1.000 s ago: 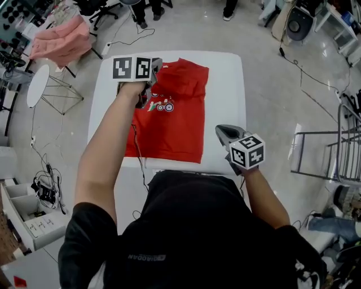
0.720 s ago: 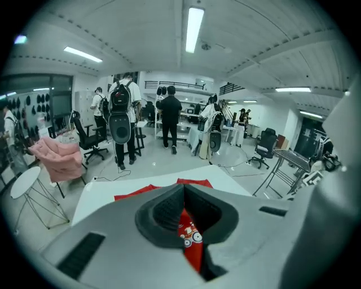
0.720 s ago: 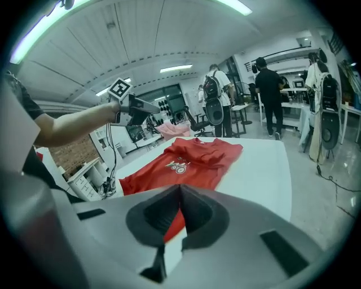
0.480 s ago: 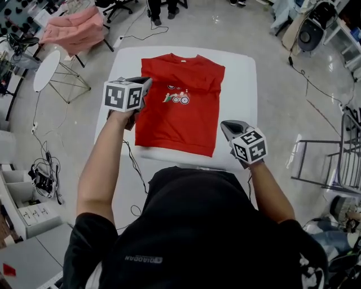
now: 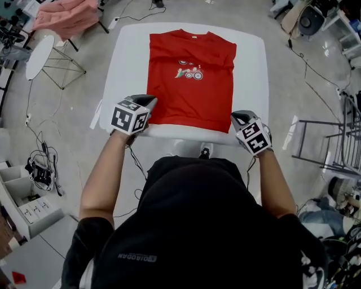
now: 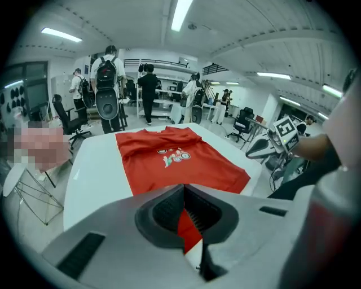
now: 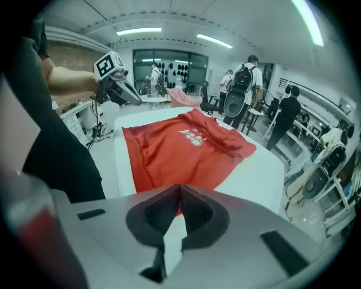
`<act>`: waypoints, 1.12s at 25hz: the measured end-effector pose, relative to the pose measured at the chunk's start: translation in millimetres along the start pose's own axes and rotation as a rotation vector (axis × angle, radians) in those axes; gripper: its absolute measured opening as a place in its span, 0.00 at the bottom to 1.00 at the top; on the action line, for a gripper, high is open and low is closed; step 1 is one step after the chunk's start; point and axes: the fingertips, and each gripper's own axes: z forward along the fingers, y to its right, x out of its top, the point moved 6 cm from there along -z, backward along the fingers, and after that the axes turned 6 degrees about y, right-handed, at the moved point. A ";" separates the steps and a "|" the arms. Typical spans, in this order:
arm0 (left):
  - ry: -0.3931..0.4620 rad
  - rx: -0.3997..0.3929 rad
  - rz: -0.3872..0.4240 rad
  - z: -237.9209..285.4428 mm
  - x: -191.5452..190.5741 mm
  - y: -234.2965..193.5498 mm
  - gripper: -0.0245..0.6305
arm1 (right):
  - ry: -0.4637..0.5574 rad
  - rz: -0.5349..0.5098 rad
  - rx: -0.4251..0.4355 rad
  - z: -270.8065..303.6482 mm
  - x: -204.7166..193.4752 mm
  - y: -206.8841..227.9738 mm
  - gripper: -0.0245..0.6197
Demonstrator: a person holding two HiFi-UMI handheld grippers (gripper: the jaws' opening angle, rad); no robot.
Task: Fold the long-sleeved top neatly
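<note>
A red long-sleeved top (image 5: 189,90) lies flat, print side up, on the white table (image 5: 130,62), its sleeves folded in and its hem toward me. My left gripper (image 5: 151,100) hovers at the hem's near-left corner, jaws shut with nothing between them. Over the hem's near-right corner my right gripper (image 5: 240,115) is shut and empty too. In the left gripper view the closed jaws (image 6: 183,187) point across the top (image 6: 175,161) with the right gripper (image 6: 265,148) beyond. The right gripper view shows its shut jaws (image 7: 179,186), the top (image 7: 180,147) and the left gripper (image 7: 115,84).
A pink garment (image 5: 65,14) lies on a stand at the far left, beside a round white side table (image 5: 35,70). Cables and a white drawer unit (image 5: 28,203) sit on the floor at left. A metal rack (image 5: 338,147) stands right. Several people stand beyond the table.
My left gripper has drawn back from the top's chest to the near-left hem corner. The right gripper shifted slightly toward the near-right corner. The top has not moved.
</note>
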 end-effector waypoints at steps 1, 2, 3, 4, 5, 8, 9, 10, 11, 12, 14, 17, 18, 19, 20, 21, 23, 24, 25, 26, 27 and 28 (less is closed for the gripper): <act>-0.018 -0.005 0.018 -1.5 -13.6 3.0 0.05 | -0.014 -0.010 0.006 1.2 -1.6 -9.4 0.05; -0.041 -0.006 0.041 -2.4 -27.3 5.4 0.05 | -0.026 -0.026 0.011 2.4 -2.9 -19.0 0.05; -0.067 -0.001 0.065 -2.7 -40.6 6.9 0.05 | -0.040 -0.052 0.013 3.9 -4.1 -28.2 0.06; -0.093 0.005 0.090 -2.3 -52.7 7.9 0.05 | -0.056 -0.082 0.012 5.7 -5.4 -36.5 0.07; -0.115 0.008 0.114 -1.4 -63.1 8.9 0.05 | -0.072 -0.112 0.012 7.8 -6.9 -44.0 0.07; -0.159 -0.005 0.225 2.2 -86.0 15.2 0.05 | -0.111 -0.184 0.012 15.5 -12.2 -62.3 0.08; -0.167 -0.015 0.276 3.0 -91.6 18.3 0.05 | -0.124 -0.207 0.010 18.1 -14.3 -67.3 0.09; -0.170 -0.027 0.325 3.2 -96.0 21.4 0.05 | -0.140 -0.234 0.007 20.8 -16.7 -71.6 0.10; -0.168 -0.041 0.367 3.1 -99.2 24.2 0.05 | -0.157 -0.262 0.002 23.3 -19.3 -75.3 0.12; -0.162 -0.056 0.397 2.9 -101.6 26.7 0.05 | -0.173 -0.289 -0.001 25.9 -22.3 -78.1 0.13; -0.162 -0.084 0.441 3.8 -106.6 29.9 0.12 | -0.197 -0.337 0.000 31.4 -28.6 -80.8 0.16; -0.213 -0.089 0.545 9.3 -116.9 29.9 0.19 | -0.232 -0.403 0.009 38.9 -36.9 -78.7 0.17; -0.232 -0.084 0.590 11.2 -120.3 29.9 0.19 | -0.248 -0.426 0.013 40.1 -39.5 -77.7 0.17; -0.251 -0.081 0.634 12.8 -123.3 30.4 0.20 | -0.264 -0.448 0.018 40.6 -42.0 -76.9 0.18; -0.267 -0.077 0.672 14.7 -125.6 31.3 0.20 | -0.277 -0.468 0.023 40.3 -44.2 -76.0 0.19; -0.281 -0.072 0.704 16.9 -127.1 32.1 0.20 | -0.288 -0.486 0.027 39.7 -46.0 -75.0 0.19; -0.298 -0.057 0.746 22.0 -128.3 31.7 0.20 | -0.306 -0.517 0.036 39.3 -48.6 -73.1 0.20; -0.304 -0.050 0.755 24.3 -128.9 30.2 0.20 | -0.317 -0.531 0.041 40.2 -49.7 -72.7 0.20; -0.310 -0.047 0.757 26.1 -129.9 28.0 0.20 | -0.329 -0.543 0.046 41.8 -50.4 -72.8 0.21; -0.317 -0.046 0.755 27.2 -131.3 25.4 0.20 | -0.339 -0.552 0.053 43.9 -50.4 -73.4 0.22; -0.324 -0.047 0.750 27.8 -132.9 22.7 0.20 | -0.346 -0.557 0.063 45.9 -49.5 -74.0 0.22; -0.331 -0.050 0.746 28.3 -134.1 20.4 0.21 | -0.350 -0.560 0.075 47.8 -48.2 -74.1 0.23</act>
